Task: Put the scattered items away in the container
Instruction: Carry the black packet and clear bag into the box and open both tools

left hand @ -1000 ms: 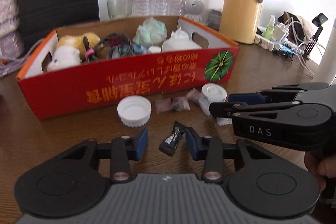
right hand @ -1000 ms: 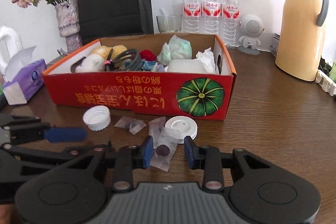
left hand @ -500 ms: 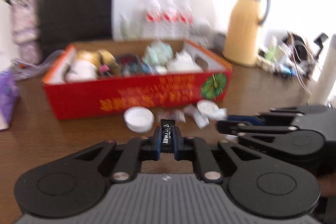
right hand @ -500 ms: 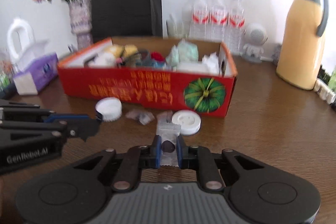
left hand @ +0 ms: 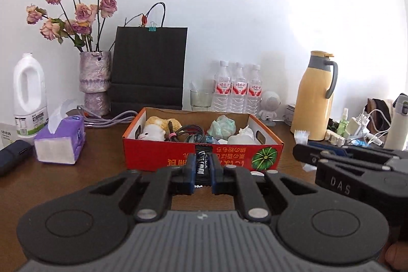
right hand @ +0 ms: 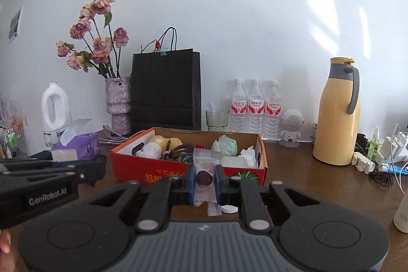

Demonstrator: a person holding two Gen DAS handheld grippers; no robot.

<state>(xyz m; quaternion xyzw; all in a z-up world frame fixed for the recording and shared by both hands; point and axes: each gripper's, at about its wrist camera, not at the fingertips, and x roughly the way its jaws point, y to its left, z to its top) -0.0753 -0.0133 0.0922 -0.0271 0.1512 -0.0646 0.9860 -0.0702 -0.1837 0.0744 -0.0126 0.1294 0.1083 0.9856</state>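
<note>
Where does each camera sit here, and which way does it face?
Left wrist: on the left tongs, looking along them across the table at the red box; its fingers pinch a black candy; the right tongs and a bit of hand show at right.
Right wrist: on the right tongs, facing the same box, pinching a clear-wrapped sweet; the left tongs show at left.
Shared: box, black bag, bottles, yellow jug.

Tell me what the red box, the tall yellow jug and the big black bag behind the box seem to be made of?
Red box with printed pumpkin: cardboard, glossy print outside, raw brown inside with cut handle holes. Tall yellow jug with grey handle: probably plastic or coated metal, with a smooth satin sheen. Black flat-sided bag: likely matte paper, judging by sharp creases and cord handles.
</note>
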